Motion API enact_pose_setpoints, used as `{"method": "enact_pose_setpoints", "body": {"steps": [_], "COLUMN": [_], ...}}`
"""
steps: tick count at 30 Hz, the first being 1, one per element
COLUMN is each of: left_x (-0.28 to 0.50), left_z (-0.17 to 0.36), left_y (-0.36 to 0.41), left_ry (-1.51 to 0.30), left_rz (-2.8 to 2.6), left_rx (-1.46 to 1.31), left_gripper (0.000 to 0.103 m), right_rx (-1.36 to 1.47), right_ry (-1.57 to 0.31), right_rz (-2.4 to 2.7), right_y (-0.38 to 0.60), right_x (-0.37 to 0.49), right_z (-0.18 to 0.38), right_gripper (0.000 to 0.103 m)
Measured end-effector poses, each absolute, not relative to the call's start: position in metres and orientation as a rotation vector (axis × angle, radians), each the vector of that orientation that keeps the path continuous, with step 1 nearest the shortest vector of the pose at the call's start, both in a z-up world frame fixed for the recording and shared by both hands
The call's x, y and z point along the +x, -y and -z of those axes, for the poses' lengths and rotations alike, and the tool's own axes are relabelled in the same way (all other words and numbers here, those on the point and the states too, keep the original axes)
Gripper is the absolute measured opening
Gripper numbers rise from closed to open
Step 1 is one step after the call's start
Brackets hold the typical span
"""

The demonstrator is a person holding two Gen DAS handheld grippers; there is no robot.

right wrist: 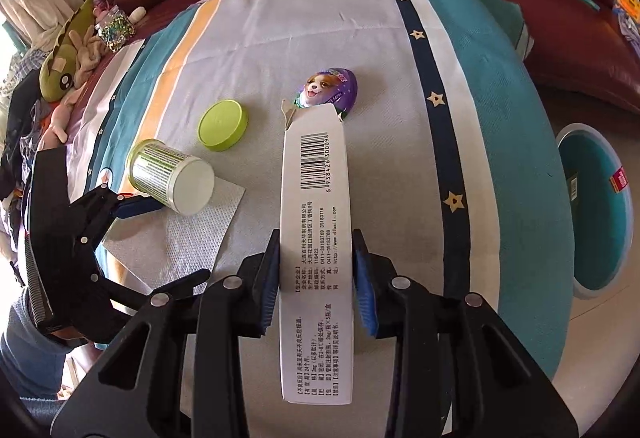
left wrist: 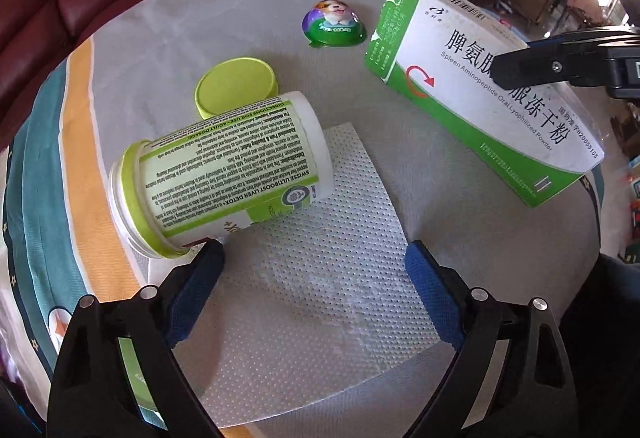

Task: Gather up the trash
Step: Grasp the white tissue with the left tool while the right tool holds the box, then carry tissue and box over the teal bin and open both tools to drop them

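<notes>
Right wrist: right hand-held gripper [right wrist: 316, 278] clamps medicine box [right wrist: 316, 238]; left hand-held gripper [left wrist: 316, 266] agape over napkin [left wrist: 320, 278].

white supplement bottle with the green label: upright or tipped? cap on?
Tipped, cap off. The white supplement bottle with the green label lies on its side, partly on the white dotted paper napkin; its round lime-green cap lies apart on the cloth.

1 medicine box [left wrist: 480, 94], 1 supplement bottle [left wrist: 224, 174], 1 green lid [left wrist: 236, 86], 1 paper towel [left wrist: 320, 258], 1 egg-shaped toy capsule [left wrist: 334, 24], 1 teal bin [right wrist: 596, 210], 2 grippers
</notes>
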State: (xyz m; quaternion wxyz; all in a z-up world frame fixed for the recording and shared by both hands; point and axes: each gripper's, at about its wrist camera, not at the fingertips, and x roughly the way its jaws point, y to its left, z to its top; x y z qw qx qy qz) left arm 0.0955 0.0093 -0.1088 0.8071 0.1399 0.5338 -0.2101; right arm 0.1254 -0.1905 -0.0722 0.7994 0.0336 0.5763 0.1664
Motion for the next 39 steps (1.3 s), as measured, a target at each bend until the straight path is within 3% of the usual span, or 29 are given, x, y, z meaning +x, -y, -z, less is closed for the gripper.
{"method": "enact_pose_setpoints", "body": {"steps": [7, 9, 11, 19, 23, 25, 26, 27, 29, 30, 32, 34, 35, 39], "left_x": [0.081, 0.081, 0.084, 0.088, 0.088, 0.089, 0.09, 0.089, 0.089, 0.089, 0.09, 0.088, 0.09, 0.098], "left_z": [0.103, 0.1, 0.097, 0.085, 0.097, 0.098, 0.097, 0.096, 0.095, 0.098, 0.103, 0.1, 0.099, 0.09], "left_y": [-0.01, -0.009, -0.006, -0.005, -0.002, -0.002, -0.003, -0.004, -0.006, -0.007, -0.007, -0.006, -0.006, -0.002], "left_ry": [-1.108, -1.118, -1.15, -1.185, -1.218, -1.222, -1.221, -1.21, -1.185, -1.191, -1.201, -1.196, -1.206, -1.222], "left_rz": [0.456, 0.454, 0.451, 0.442, 0.366, 0.347, 0.322, 0.292, 0.23, 0.224, 0.233, 0.239, 0.245, 0.254], "left_rx": [0.286, 0.263, 0.205, 0.048, 0.081, 0.071, 0.083, 0.107, 0.167, 0.18, 0.167, 0.167, 0.147, 0.063], "left_gripper": [0.058, 0.028, 0.009, 0.007, 0.011, 0.018, 0.033, 0.054, 0.071, 0.071, 0.065, 0.038, 0.006, 0.003], "right_rx": [0.09, 0.092, 0.099, 0.111, 0.103, 0.101, 0.094, 0.086, 0.084, 0.088, 0.106, 0.129, 0.142, 0.174], "right_ry": [-1.266, -1.268, -1.269, -1.282, -1.281, -1.273, -1.267, -1.262, -1.259, -1.256, -1.244, -1.233, -1.228, -1.188], "right_rz": [-0.357, -0.358, -0.358, -0.374, -0.38, -0.382, -0.381, -0.38, -0.385, -0.385, -0.384, -0.381, -0.38, -0.361], "right_y": [0.189, 0.189, 0.19, 0.196, 0.193, 0.194, 0.194, 0.195, 0.196, 0.199, 0.204, 0.211, 0.215, 0.234], "right_x": [0.127, 0.127, 0.126, 0.127, 0.129, 0.128, 0.128, 0.127, 0.126, 0.125, 0.124, 0.123, 0.123, 0.118], "right_z": [0.084, 0.084, 0.084, 0.089, 0.096, 0.096, 0.095, 0.094, 0.093, 0.092, 0.091, 0.087, 0.085, 0.07], "right_gripper": [0.034, 0.034, 0.034, 0.035, 0.035, 0.032, 0.031, 0.031, 0.03, 0.03, 0.03, 0.029, 0.029, 0.029]}}
